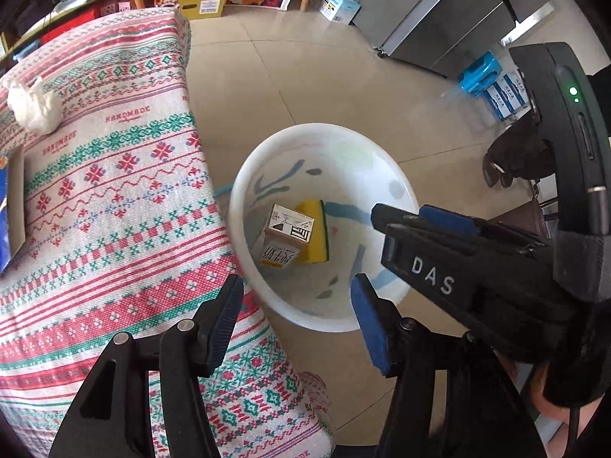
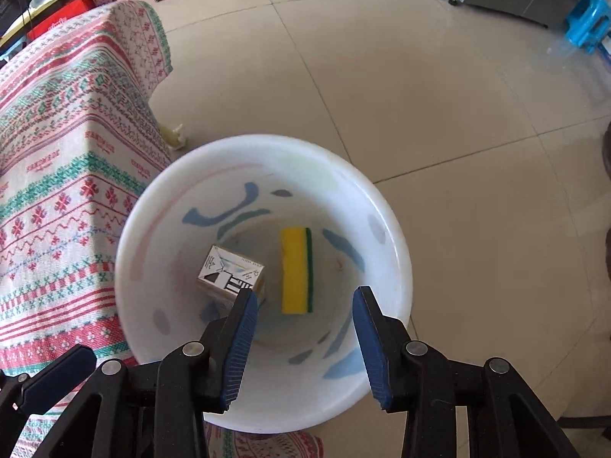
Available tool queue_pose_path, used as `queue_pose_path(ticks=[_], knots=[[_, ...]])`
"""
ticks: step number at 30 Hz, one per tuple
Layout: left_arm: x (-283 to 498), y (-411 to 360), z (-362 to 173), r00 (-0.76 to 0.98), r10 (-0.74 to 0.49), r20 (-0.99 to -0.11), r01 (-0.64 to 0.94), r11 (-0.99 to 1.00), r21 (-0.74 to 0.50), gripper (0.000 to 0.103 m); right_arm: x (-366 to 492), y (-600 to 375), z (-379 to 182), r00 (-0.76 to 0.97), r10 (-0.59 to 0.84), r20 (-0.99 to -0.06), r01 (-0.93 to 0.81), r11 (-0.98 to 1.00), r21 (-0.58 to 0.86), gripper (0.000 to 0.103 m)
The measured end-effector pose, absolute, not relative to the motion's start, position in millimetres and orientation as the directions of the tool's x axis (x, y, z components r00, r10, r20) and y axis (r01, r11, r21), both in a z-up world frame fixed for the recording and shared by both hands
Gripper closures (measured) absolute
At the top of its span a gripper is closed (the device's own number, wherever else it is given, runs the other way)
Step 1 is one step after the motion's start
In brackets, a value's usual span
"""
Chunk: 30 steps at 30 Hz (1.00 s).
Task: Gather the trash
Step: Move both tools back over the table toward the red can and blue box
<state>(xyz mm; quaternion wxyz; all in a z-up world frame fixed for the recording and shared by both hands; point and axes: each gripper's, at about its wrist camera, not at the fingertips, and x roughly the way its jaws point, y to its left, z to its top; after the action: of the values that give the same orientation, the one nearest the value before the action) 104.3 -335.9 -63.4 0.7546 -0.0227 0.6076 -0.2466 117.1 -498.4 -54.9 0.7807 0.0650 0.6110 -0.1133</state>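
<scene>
A white bin (image 1: 263,175) (image 2: 397,267) stands on the floor beside the cloth-covered table (image 1: 114,191) (image 2: 57,152). Inside lie a small carton (image 1: 288,234) (image 2: 229,271) and a yellow-green sponge (image 1: 315,229) (image 2: 296,271). A crumpled white tissue (image 1: 32,108) lies on the table at the far left. My left gripper (image 1: 298,305) is open and empty above the table edge and bin. My right gripper (image 2: 303,316) is open and empty above the bin; it also shows in the left wrist view (image 1: 420,221). A crumpled yellowish scrap (image 2: 175,135) lies on the floor by the table.
A blue packet with a grey card (image 1: 11,206) lies at the table's left edge. Boxes (image 1: 202,2) and shelves stand at the back. A steel cabinet (image 1: 439,11) and a blue stool (image 1: 479,72) (image 2: 586,19) stand at the right. The floor is beige tile.
</scene>
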Motion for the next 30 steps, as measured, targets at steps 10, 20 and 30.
queue_pose_path(ticks=[10,20,30], knots=[[83.4,-219.6,-14.0,0.285,-0.286,-0.915,0.311,0.931,-0.194,0.041,111.0,-434.3,-4.5,0.392,0.062,-0.918,0.109,0.988,0.113,0.028],[85.6,-50.5,0.9,0.400,-0.128,-0.907,-0.006,0.990,-0.142,0.034,120.3,-305.1,-19.4,0.313,0.243,-0.918,-0.185,0.964,0.192,0.026],[102.2,35.2,-42.8,0.312,-0.167,-0.935,-0.198,0.951,-0.236,0.034,137.2,-244.0,-44.6,0.190,0.279,-0.941,-0.182,0.952,0.246,0.026]])
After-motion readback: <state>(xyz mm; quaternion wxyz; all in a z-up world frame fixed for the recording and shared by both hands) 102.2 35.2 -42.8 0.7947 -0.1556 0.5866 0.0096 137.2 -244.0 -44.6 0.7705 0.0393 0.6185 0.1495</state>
